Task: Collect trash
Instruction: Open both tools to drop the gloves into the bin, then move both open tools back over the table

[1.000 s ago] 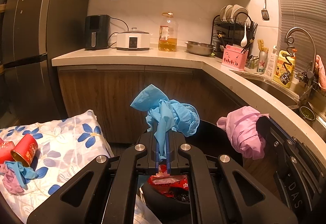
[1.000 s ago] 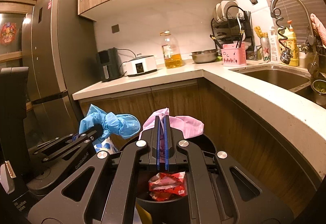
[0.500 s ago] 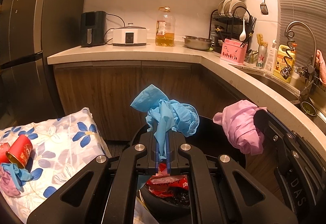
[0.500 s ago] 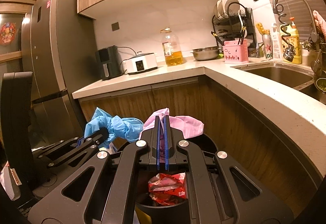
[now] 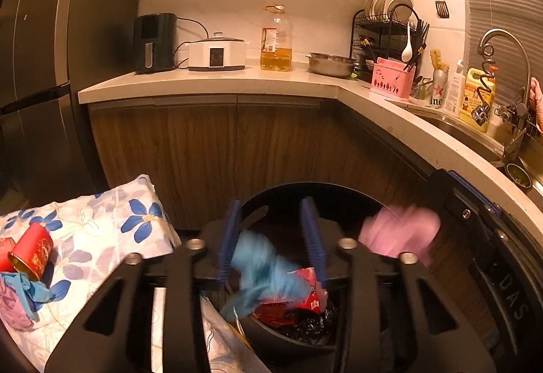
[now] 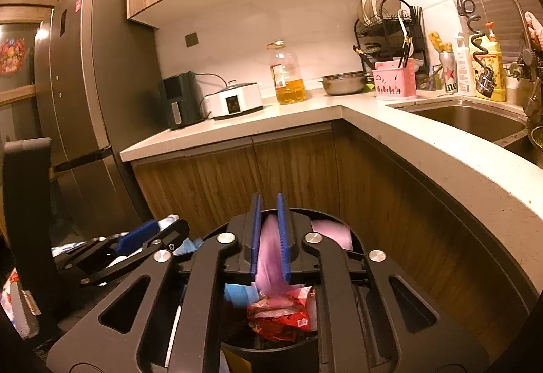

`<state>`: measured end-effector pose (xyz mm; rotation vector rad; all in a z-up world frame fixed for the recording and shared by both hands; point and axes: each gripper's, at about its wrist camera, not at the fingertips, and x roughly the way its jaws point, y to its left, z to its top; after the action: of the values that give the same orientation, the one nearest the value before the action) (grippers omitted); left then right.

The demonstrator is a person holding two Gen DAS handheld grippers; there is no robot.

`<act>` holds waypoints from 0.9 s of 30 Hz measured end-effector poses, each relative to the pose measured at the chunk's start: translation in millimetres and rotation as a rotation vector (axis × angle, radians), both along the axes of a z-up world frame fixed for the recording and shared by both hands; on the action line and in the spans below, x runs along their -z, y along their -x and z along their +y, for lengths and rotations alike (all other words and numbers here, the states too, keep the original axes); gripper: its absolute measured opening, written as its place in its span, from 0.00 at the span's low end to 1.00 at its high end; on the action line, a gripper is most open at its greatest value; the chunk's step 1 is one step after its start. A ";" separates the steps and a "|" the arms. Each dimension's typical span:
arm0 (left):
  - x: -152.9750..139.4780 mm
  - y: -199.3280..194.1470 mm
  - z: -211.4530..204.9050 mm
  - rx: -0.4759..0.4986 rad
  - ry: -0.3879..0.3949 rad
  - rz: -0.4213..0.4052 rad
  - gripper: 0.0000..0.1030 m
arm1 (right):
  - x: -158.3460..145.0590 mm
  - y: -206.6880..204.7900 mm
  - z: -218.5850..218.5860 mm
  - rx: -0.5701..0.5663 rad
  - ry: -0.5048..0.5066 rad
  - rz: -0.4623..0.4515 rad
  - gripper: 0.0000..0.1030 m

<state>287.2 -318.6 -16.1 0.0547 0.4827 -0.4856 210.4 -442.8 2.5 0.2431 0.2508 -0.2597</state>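
Both grippers were pinching their gloves a second ago; now both sets of jaws are opening and the gloves are dropping.

Through the left wrist camera I am looking across a dim, warm-lit kitchen: a pale L-shaped counter (image 5: pixel 210 81) over wood cabinet fronts, carrying an air fryer (image 5: pixel 154 42), a white cooker (image 5: pixel 217 54), an oil bottle (image 5: pixel 276 40), a steel bowl (image 5: pixel 331 64) and a dish rack (image 5: pixel 387 23), with the sink faucet (image 5: pixel 502 47) at the right. A floral cloth (image 5: pixel 112 227) is lying at lower left with a red cup (image 5: pixel 32 251) on it. My left gripper (image 5: pixel 271 237) is spreading, its blue pads well apart, and the blue glove (image 5: pixel 264 268) is blurring between them, loose and falling over the black trash bin (image 5: pixel 288 200), above a red wrapper (image 5: pixel 307 291) already inside. The pink glove (image 5: pixel 397 234) is smearing at the right, beside the other gripper.

Through the right wrist camera I am seeing the same counter (image 6: pixel 271 122), the grey fridge (image 6: pixel 88 84) at left and the sink (image 6: pixel 468 122) at right. My right gripper (image 6: pixel 269 237) is parting only slightly, and the pink glove (image 6: pixel 268 257) is sliding down between its pads, blurred, over the trash bin (image 6: pixel 264 342). Whether the pads are touching it I cannot tell. The left gripper (image 6: pixel 135 244) is showing at lower left, spread.
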 end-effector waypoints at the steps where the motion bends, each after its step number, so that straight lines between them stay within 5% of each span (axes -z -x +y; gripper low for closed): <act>1: -0.2 -0.1 1.8 -0.013 -0.003 -0.007 0.48 | -0.1 0.4 -0.9 0.002 -0.004 0.001 0.19; 9: 0.9 5.3 29.9 -0.118 -0.006 -0.033 0.83 | 1.3 14.9 0.8 0.031 -0.021 0.000 0.63; 14: 0.9 17.6 51.8 -0.187 -0.032 -0.060 0.87 | 2.0 22.0 11.3 0.027 -0.031 0.020 0.80; 27: 8.0 56.4 140.6 -0.382 -0.031 -0.100 0.94 | 10.5 53.3 67.5 -0.017 -0.021 -0.001 0.84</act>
<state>230.7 -177.9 -24.0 0.0158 0.3910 -0.0997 157.1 -375.3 -8.0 0.2619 0.2542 -0.2405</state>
